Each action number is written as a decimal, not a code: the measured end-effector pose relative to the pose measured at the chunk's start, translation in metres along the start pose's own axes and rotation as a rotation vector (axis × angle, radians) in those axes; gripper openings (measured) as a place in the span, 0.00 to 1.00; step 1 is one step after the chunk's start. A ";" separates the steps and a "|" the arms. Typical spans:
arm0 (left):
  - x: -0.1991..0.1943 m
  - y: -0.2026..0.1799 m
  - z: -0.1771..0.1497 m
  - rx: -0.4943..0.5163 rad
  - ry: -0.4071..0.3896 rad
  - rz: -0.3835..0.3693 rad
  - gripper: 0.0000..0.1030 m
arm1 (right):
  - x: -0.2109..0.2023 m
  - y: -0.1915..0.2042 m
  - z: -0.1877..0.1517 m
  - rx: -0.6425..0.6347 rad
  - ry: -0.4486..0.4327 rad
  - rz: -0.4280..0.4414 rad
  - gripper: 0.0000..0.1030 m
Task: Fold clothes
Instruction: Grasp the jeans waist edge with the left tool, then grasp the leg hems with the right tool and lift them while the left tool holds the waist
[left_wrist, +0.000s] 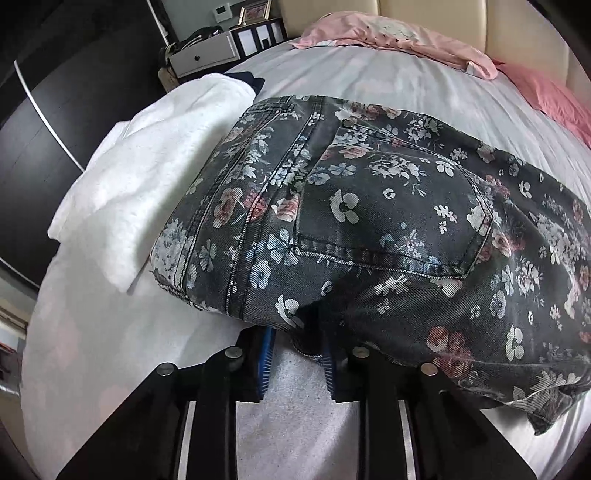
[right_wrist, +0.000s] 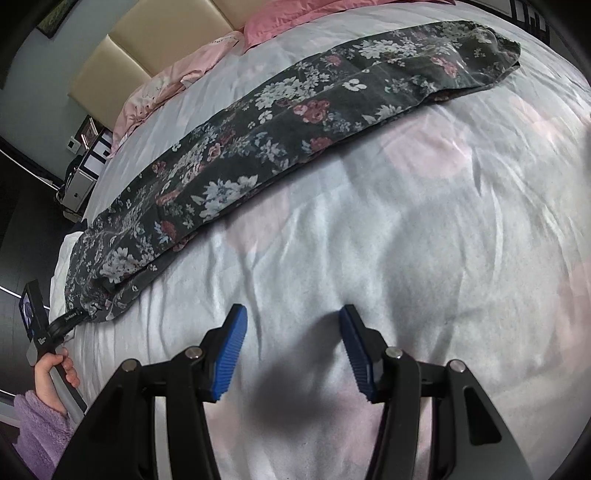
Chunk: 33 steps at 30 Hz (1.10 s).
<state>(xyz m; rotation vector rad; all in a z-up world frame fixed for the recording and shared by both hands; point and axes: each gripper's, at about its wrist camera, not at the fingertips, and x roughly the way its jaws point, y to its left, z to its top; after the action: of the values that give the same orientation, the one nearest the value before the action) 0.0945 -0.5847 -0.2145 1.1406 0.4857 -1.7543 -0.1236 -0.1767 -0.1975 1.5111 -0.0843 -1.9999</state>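
Lying lengthwise across the bed (right_wrist: 406, 258), the jeans (right_wrist: 258, 147) are halved leg on leg. The left gripper (left_wrist: 297, 354) appears clamped on the waist end; the right gripper (right_wrist: 293, 354) hovers spread, empty. Next, probably: folding them crosswise, hems toward waist.

1 pr floral jeans (left_wrist: 369, 221), laid long across 1 bed (right_wrist: 369, 258). 1 white folded item (left_wrist: 147, 177) beside waistband. 2 pink pillows (left_wrist: 399, 40) at headboard. 2 grippers: left gripper (left_wrist: 297, 354), right gripper (right_wrist: 293, 350). 4 blue pads total, 2 per gripper. 1 hand (right_wrist: 51, 373), purple sleeve.
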 end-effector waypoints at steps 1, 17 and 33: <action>0.001 0.000 0.001 0.001 0.002 0.001 0.26 | -0.001 -0.004 0.005 0.009 -0.007 -0.004 0.50; 0.015 0.006 0.017 0.014 0.024 -0.045 0.27 | -0.023 -0.118 0.054 0.413 -0.176 0.172 0.50; 0.010 0.026 0.001 -0.124 0.066 -0.203 0.29 | -0.018 -0.251 0.189 0.607 -0.277 0.165 0.50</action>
<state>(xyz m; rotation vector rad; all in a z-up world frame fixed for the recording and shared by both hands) 0.1160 -0.6022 -0.2183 1.0951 0.7624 -1.8353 -0.3984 -0.0240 -0.2197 1.4869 -0.9732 -2.1374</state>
